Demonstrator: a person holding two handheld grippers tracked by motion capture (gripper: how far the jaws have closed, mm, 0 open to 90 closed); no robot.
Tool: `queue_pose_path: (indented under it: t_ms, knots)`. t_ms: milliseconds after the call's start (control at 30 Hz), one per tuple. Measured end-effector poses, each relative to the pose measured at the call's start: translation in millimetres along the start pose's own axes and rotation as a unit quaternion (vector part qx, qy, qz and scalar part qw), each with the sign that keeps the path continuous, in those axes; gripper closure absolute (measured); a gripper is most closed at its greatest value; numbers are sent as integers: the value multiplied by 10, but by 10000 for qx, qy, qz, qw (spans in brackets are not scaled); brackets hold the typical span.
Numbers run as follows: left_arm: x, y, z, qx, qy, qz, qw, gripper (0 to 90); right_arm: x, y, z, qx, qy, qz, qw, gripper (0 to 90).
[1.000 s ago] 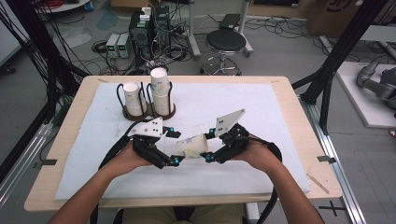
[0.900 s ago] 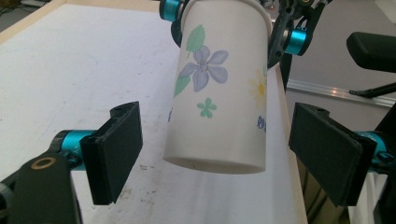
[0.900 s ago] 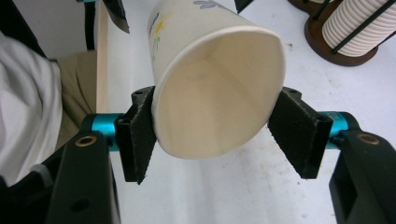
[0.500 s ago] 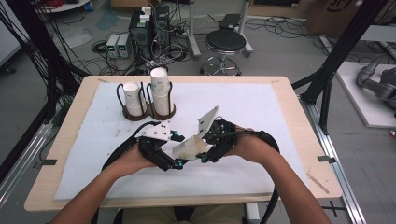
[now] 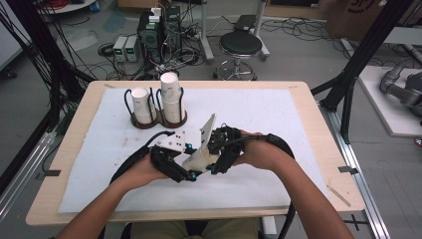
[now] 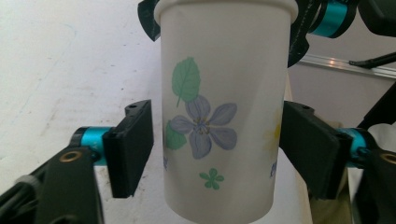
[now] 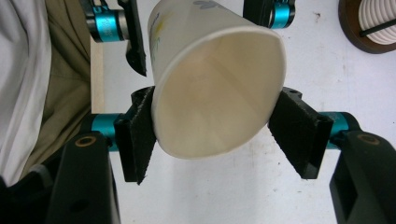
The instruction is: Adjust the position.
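Note:
A white paper cup (image 5: 199, 158) printed with flowers hangs tilted above the white mat, between both hands. My right gripper (image 5: 215, 162) is shut on its rim, and in the right gripper view (image 7: 212, 135) the pads squeeze the cup's mouth (image 7: 219, 93) into an oval. My left gripper (image 5: 191, 172) straddles the cup's lower end and its jaws have just been closing. In the left gripper view (image 6: 217, 149) one pad rests against the cup (image 6: 217, 116), while a thin gap shows at the other pad (image 6: 133, 149).
A brown two-slot cup holder (image 5: 159, 122) stands at the back left of the mat and carries two stacks of paper cups (image 5: 170, 94). The white mat (image 5: 278, 114) covers most of the wooden table (image 5: 318, 129). Cables trail from both grippers.
The right gripper has carried the cup left and tipped it more upright. The left gripper's jaws have narrowed around the cup's lower end.

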State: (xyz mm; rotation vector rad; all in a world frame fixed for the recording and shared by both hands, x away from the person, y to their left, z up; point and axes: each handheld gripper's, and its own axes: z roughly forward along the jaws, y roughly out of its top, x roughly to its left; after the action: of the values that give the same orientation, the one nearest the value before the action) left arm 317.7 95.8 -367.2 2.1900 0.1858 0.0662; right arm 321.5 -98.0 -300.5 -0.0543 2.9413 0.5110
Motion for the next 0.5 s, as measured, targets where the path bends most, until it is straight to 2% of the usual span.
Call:
queue_pose_path:
  t_ms: [200,367,500]
  knots:
    - [4,-9,11,11,-91,15,10000,366,-4,12,16,-5,36,-26,10000,347]
    - [13,-20,24,-8,-146,-1,9999,368,-10,13,8,-69,94,-12,9999,347]
    - [19,-49,37,-126,-205,-125,9996,367,-29,-20,16,-212,185,107,9995,340]
